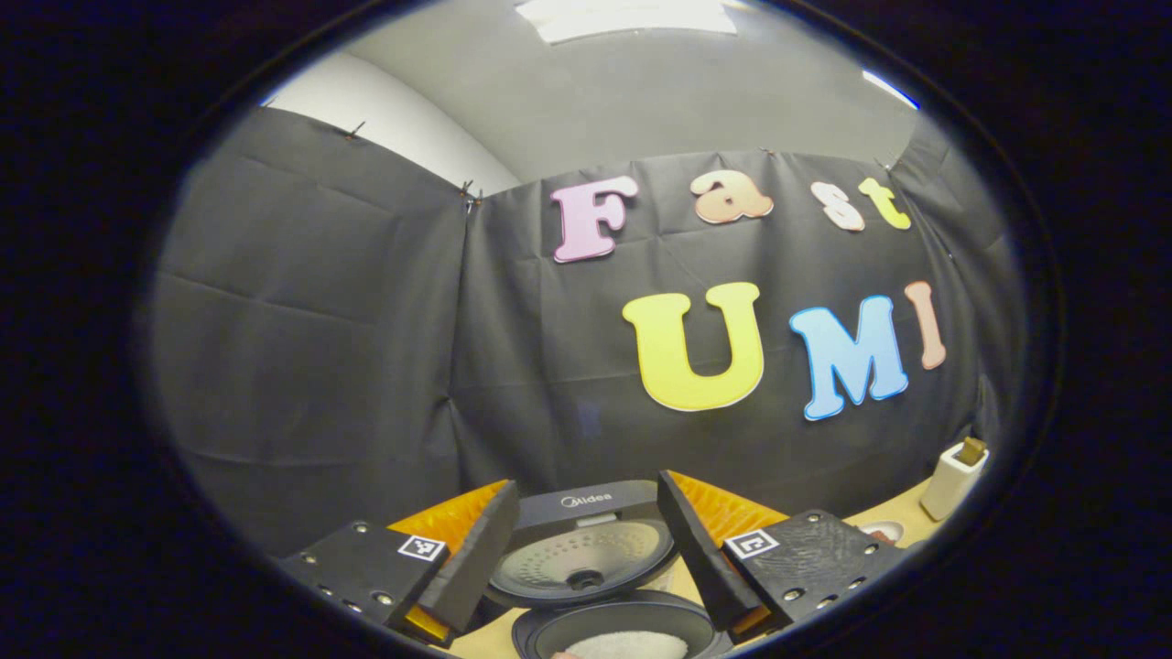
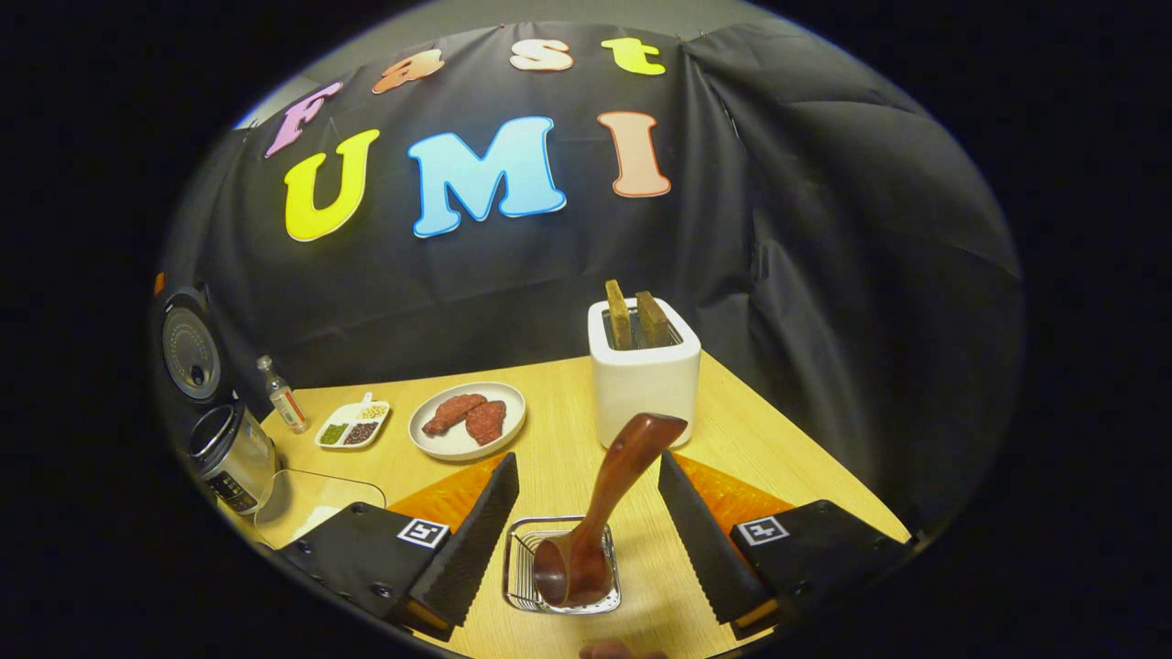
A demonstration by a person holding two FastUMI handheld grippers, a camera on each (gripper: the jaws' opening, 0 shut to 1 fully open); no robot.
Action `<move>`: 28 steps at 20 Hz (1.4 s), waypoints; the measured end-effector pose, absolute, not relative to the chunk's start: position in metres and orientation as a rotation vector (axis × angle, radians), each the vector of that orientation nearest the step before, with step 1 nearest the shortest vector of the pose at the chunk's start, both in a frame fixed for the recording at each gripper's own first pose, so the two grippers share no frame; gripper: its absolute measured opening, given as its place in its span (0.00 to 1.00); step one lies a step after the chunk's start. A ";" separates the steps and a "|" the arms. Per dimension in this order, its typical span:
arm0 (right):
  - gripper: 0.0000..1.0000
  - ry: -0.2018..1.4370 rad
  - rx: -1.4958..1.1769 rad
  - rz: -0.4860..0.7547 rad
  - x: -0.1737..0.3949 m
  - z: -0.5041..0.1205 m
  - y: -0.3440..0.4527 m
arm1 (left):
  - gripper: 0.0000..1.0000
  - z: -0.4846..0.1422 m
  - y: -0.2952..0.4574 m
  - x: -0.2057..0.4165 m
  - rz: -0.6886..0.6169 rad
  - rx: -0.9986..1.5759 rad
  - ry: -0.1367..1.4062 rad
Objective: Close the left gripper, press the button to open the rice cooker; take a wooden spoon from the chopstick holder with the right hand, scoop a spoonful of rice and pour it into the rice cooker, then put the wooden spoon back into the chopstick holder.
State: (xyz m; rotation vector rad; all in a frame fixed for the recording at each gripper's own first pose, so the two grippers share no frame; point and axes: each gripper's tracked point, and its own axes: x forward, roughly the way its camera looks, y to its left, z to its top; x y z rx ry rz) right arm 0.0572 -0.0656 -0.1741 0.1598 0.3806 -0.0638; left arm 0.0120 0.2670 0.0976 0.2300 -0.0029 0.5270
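The wooden spoon [image 2: 600, 513] stands bowl-down in the wire chopstick holder [image 2: 560, 564] at the lower middle of the right gripper view, its handle slanting up and right toward the white toaster [image 2: 644, 380]. The right gripper [image 2: 586, 513] straddles it with fingers spread wide, touching nothing; judging by this, the spoon is back and the move left is a straight retreat, with bare table on both sides. In the left gripper view the left gripper [image 1: 586, 549] is likewise wide open and empty, the rice cooker [image 1: 595, 567] lying lid-up at the bottom centre, rice [image 1: 627, 644] inside.
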 end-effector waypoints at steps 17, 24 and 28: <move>0.98 0.138 0.152 0.010 0.013 -0.092 -0.058 | 0.98 0.055 0.302 0.086 0.542 0.156 0.159; 0.98 0.157 0.104 0.080 0.016 -0.104 -0.052 | 0.98 0.024 0.260 0.042 0.539 0.042 0.318; 0.98 0.145 0.143 0.120 0.013 -0.106 -0.048 | 0.98 -0.002 0.235 0.016 0.518 -0.011 0.398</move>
